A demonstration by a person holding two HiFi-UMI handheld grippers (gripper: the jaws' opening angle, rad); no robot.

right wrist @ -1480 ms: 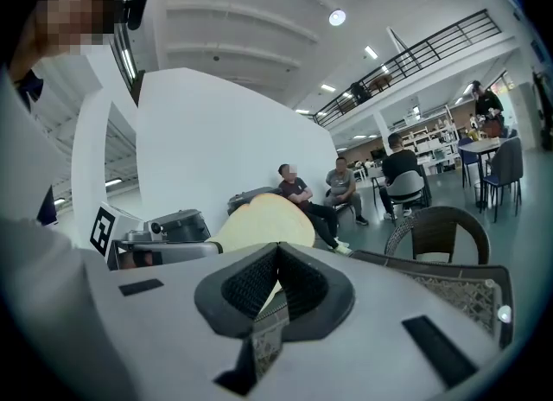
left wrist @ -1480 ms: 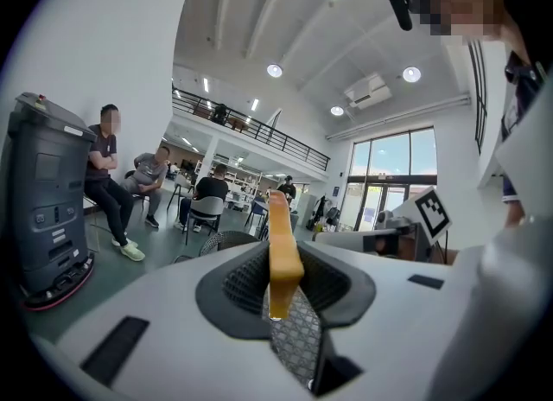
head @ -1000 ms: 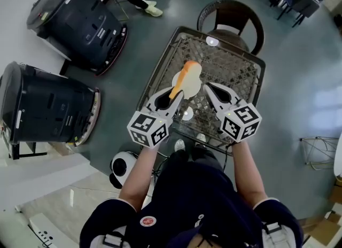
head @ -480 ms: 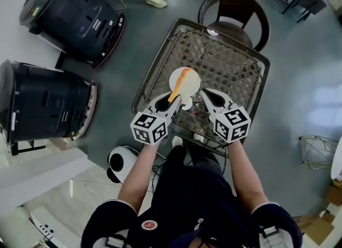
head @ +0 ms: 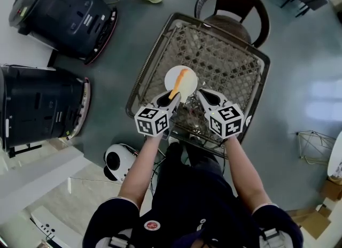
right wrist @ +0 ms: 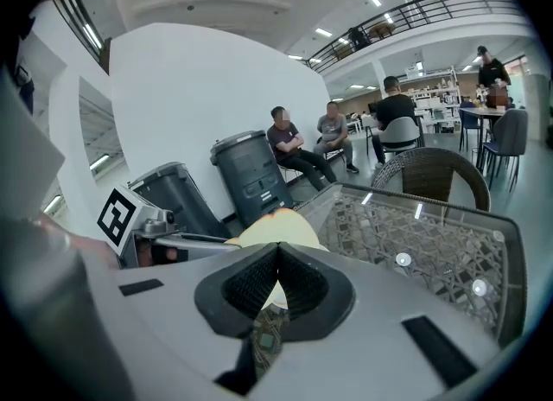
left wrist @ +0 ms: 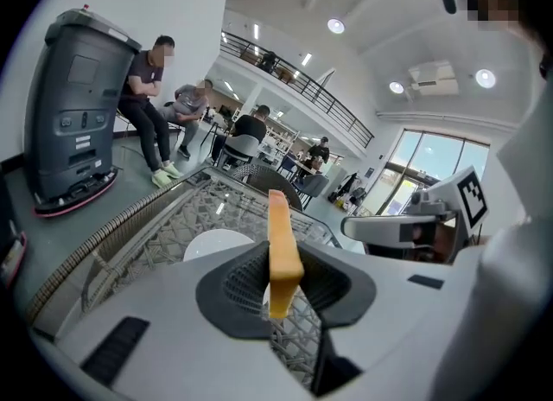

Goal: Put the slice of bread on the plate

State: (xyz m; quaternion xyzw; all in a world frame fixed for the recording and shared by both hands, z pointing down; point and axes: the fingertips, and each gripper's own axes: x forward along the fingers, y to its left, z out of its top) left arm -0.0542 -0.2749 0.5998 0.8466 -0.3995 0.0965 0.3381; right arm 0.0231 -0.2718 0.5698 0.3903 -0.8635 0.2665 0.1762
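One relation: the thin, pale slice of bread with an orange-brown crust sticks out from the left gripper toward the far side, over the round white plate.
Left gripper: its jaws are clamped on the near end of the slice.
Right gripper: the right gripper has its jaws pressed together with nothing between them; it hangs just right of the plate's near edge.
Long axis: the slice runs from the jaws at the near left to the plate's far right. It stands on edge, not flat.
Plate: it lies in the near half of the brown woven wicker table under glass, and in the left gripper view it sits left of and beyond the jaws.
Contact: I cannot tell whether the slice touches the plate.
Nearer hand: the left one, which already carries the bread.
Next move, judged: roll the slice flat, lower it, then let go.
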